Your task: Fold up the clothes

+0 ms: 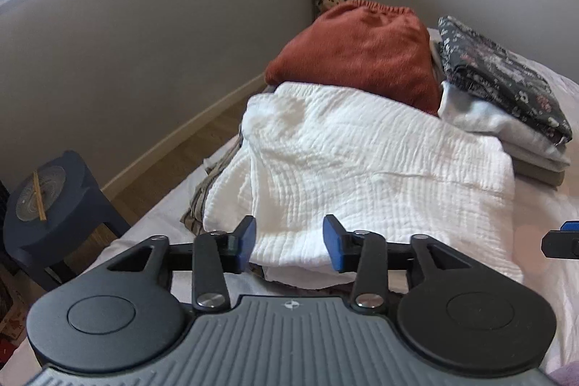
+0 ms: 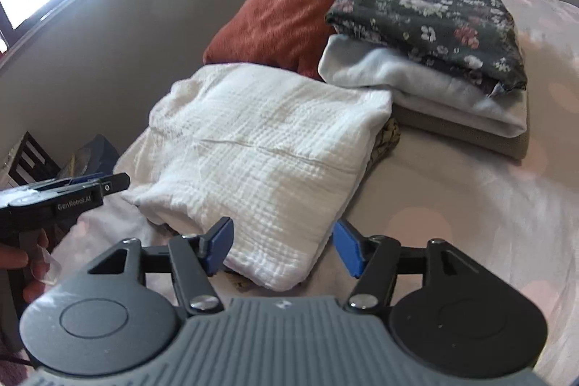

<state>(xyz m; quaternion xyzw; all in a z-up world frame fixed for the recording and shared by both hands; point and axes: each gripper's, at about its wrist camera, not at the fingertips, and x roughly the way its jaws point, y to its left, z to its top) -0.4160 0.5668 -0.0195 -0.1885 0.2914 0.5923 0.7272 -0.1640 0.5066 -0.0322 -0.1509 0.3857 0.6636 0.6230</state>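
Looking along the left tongs, the blue pads stand spread, holding nothing, with the near hem of the white crinkled garment lying between and just beyond them at the frame's centre. This folded garment rests on the bed, draped over a patterned cloth that peeks out at its left edge. Behind it, upper centre, sits a rust-orange garment; to the upper right a stack topped by dark floral fabric. Bare sheet runs along the left edge down to a dark stool at lower left.

In the right wrist view, the right tongs are likewise spread and empty, straddling the white garment's near corner. The left tongs enter from the left edge, held by a hand. Open bed fills the right half of the frame, below the folded stack.
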